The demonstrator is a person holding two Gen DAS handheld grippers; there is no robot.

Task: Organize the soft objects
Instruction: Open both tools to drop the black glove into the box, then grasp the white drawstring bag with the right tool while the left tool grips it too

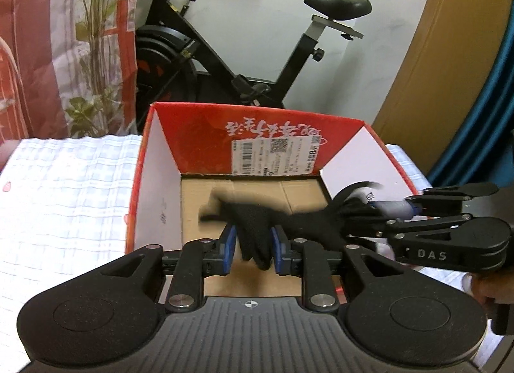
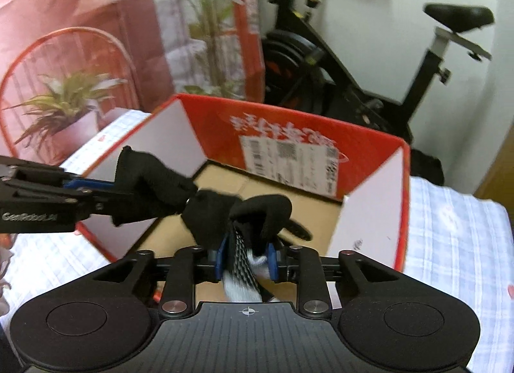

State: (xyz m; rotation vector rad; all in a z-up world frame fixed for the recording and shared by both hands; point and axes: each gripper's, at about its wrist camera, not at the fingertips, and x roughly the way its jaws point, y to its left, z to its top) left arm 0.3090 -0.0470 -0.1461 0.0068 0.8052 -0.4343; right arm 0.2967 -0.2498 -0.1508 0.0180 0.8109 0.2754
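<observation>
Two hand-held grippers share one black knitted glove with a grey-and-white ribbed cuff (image 2: 205,209), stretched between them above the open red cardboard box with white inner walls (image 1: 340,125). The left hand-held gripper (image 1: 253,243) has its blue pads (image 1: 229,241) against the glove's finger end, the jaws only narrowly apart; whether they press or merely flank the fabric I cannot tell for sure, though it looks pinched. The right hand-held gripper (image 2: 245,259) nips the cuff end (image 2: 241,264) in the same narrow way.

To do this step well, I judge both ends should come down together so the glove lies flat on the brown cardboard floor of the box (image 1: 298,190), not draped over a wall, and both grips should let go at the same time.

That box sits at the far edge of a bed covered in pale blue-and-white checked cloth (image 1: 70,186). Beyond it stand a black exercise bike (image 1: 231,61), green potted plants (image 2: 61,106) before a red-and-white patterned curtain (image 1: 41,39), and a white wall (image 1: 257,4).
</observation>
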